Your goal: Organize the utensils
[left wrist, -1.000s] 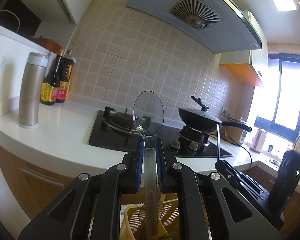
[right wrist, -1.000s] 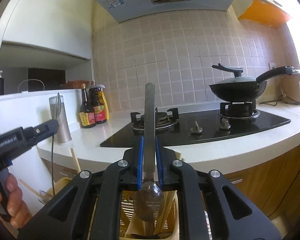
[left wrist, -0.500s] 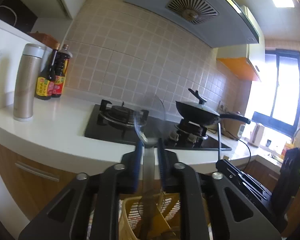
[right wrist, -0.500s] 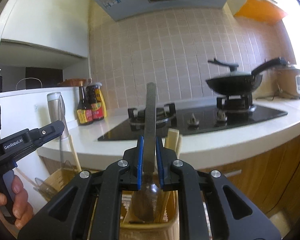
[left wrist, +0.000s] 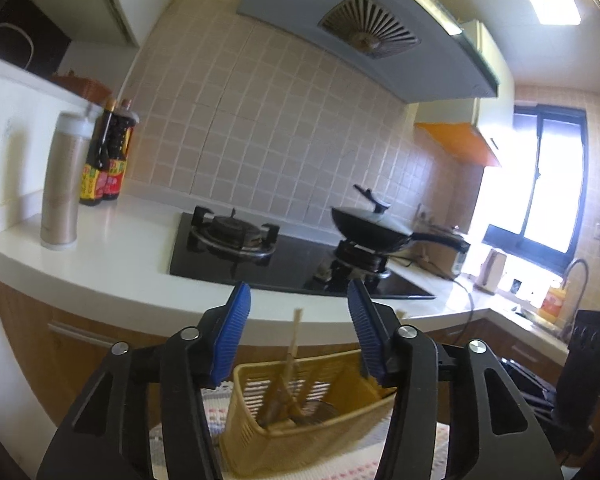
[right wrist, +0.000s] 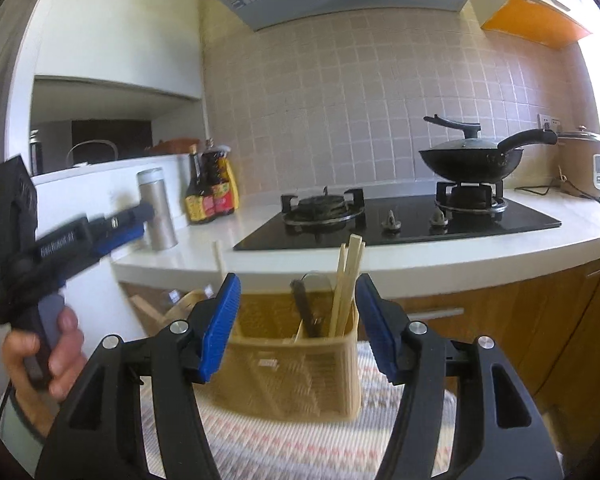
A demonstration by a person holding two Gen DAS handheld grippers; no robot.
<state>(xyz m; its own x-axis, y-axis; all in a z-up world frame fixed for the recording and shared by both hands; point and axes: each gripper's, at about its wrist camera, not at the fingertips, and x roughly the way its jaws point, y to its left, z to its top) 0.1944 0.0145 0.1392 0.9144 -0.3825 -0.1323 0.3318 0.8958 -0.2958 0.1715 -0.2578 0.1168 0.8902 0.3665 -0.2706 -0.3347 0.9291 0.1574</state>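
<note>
The yellow utensil basket [right wrist: 300, 364] sits on a striped mat [right wrist: 300, 448] just in front of the counter [right wrist: 420, 256], with chopsticks [right wrist: 346, 280] and a dark spoon [right wrist: 306, 312] standing in it. Right gripper [right wrist: 298, 322] is near it, jaws opening, nothing between the pads. Same for the left gripper [left wrist: 298, 332], held in a hand [right wrist: 48, 356]. Stove [right wrist: 400, 220] and wok [right wrist: 472, 158] sit further back.

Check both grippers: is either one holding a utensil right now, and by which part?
Neither. The left gripper and right gripper are both opening with nothing between the pads; the spoon stands in the yellow basket.
</note>
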